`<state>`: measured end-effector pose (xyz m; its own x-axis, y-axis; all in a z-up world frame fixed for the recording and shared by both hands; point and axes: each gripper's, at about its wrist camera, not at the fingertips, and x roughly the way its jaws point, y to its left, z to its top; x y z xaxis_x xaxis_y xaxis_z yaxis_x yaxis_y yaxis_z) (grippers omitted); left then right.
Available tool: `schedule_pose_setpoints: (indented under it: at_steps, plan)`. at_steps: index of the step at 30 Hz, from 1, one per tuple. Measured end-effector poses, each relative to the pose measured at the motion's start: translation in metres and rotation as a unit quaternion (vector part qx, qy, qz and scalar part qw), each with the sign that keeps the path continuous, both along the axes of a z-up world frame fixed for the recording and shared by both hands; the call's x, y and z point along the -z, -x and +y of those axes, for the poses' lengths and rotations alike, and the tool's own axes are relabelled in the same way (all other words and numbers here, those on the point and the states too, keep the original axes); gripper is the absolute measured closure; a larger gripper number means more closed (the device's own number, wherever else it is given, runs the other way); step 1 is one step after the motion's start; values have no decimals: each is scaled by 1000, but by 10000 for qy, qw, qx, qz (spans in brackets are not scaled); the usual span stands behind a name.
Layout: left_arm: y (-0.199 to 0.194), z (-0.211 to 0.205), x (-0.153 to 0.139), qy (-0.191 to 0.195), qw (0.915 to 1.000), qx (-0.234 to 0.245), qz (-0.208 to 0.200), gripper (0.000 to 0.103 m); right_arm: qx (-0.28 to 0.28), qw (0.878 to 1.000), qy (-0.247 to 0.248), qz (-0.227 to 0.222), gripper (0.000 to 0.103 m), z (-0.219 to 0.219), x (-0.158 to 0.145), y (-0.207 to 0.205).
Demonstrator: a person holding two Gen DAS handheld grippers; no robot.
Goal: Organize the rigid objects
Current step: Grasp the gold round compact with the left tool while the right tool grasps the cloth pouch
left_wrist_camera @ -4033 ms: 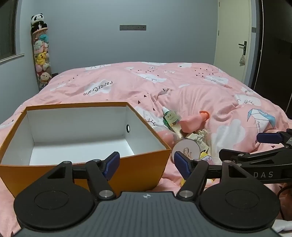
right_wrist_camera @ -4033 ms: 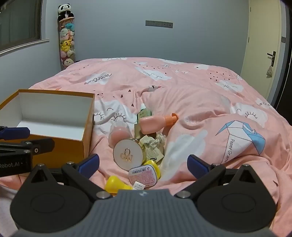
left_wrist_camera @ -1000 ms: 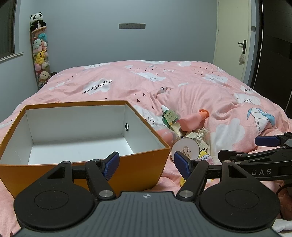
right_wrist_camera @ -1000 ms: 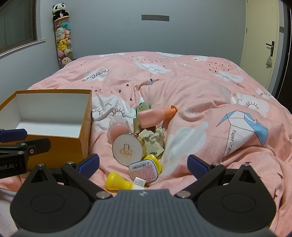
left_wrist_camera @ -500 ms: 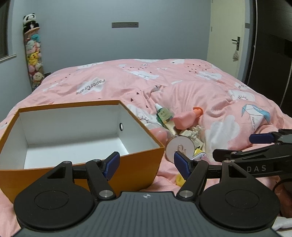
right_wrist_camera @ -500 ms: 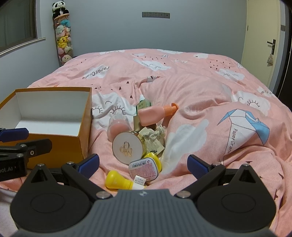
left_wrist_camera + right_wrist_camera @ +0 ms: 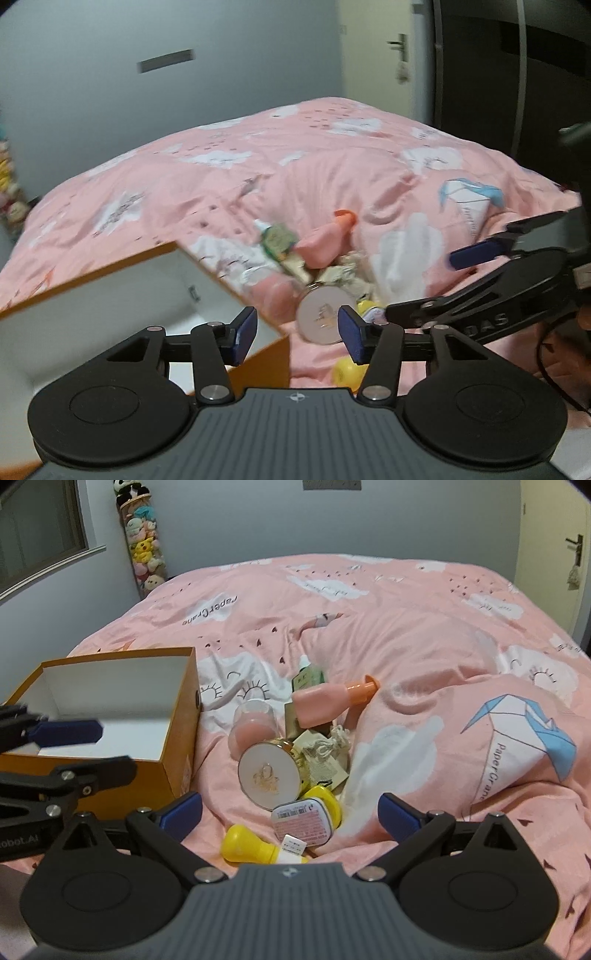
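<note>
Two hand-held grippers are hovering over a bed covered by a pink quilt (image 7: 424, 657) with white clouds. The left gripper (image 7: 297, 334) is tilting, its view blurred, and its blue-padded jaws are closing with nothing between them; ahead of its left finger an open orange box (image 7: 258, 363) with a white inside is sitting, its near corner just beyond that pad. The right gripper (image 7: 290, 814) is holding its jaws wide apart and empty. Straight ahead of it, between and just beyond its fingers, a small heap of objects is lying on the quilt: a yellow bottle (image 7: 251, 849) nearest, a flat tin with a pink label (image 7: 303, 819) touching a yellow lid behind it, a round white compact (image 7: 267, 777) propped on edge, a clear jar with pink contents (image 7: 251, 727), a pink bottle with an orange cap (image 7: 328, 701) lying on its side, and a green bottle (image 7: 308, 675) farthest away. The heap is resting just to the right of the box, well clear of both sets of pads.
</note>
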<state>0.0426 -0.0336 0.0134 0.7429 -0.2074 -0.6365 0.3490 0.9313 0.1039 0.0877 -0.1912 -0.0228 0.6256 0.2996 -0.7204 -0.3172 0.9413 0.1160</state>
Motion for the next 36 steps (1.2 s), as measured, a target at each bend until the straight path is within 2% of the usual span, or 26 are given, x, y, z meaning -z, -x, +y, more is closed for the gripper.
schedule_pose_setpoints:
  at_steps: [2, 5, 7, 9, 12, 15, 18, 20, 24, 26, 30, 34, 36]
  plan:
    - [-9, -3, -3, -4, 9998, 200, 86, 43, -67, 9999, -61, 147, 18, -2, 1, -8]
    - [-25, -8, -6, -109, 9980, 555, 266, 43, -146, 9990, -187, 366, 24, -6, 5, -21]
    - [-37, -16, -6, -345, 9945, 918, 360, 43, -210, 9984, -237, 464, 26, -8, 6, -30]
    - [-50, -22, -5, -548, 9893, 1249, 519, 43, -282, 9977, -263, 559, 34, -8, 9, -38]
    - [-70, -25, -3, -545, 9827, 1582, 789, 43, -352, 9959, -292, 786, 48, -11, 15, -55]
    - [-97, -27, 2, -542, 9735, 1926, 1107, 43, -467, 9950, -172, 867, 52, -13, 22, -70]
    - [-116, -34, 12, -950, 9595, 2381, 1171, 42, -635, 9939, 41, 902, 57, -11, 30, -86]
    - [-127, -41, 19, -1255, 9457, 2716, 1270, 42, -787, 9921, 81, 969, 60, -10, 35, -98]
    - [-155, -51, 35, -1372, 9207, 3127, 1892, 36, -996, 9896, 209, 1013, 61, -9, 45, -124]
    - [-167, -55, 45, -1478, 9107, 3246, 2082, 34, -1080, 9884, 201, 1051, 61, -10, 52, -136]
    - [-184, -60, 65, -1651, 8995, 3326, 2301, 34, -1241, 9862, 157, 1083, 62, -11, 62, -153]
    - [-197, -64, 83, -1675, 8831, 3507, 2628, 34, -1361, 9851, 212, 1027, 53, -10, 72, -164]
    - [-201, -65, 90, -1692, 8789, 3528, 2728, 34, -1487, 9834, 152, 1030, 48, -10, 76, -167]
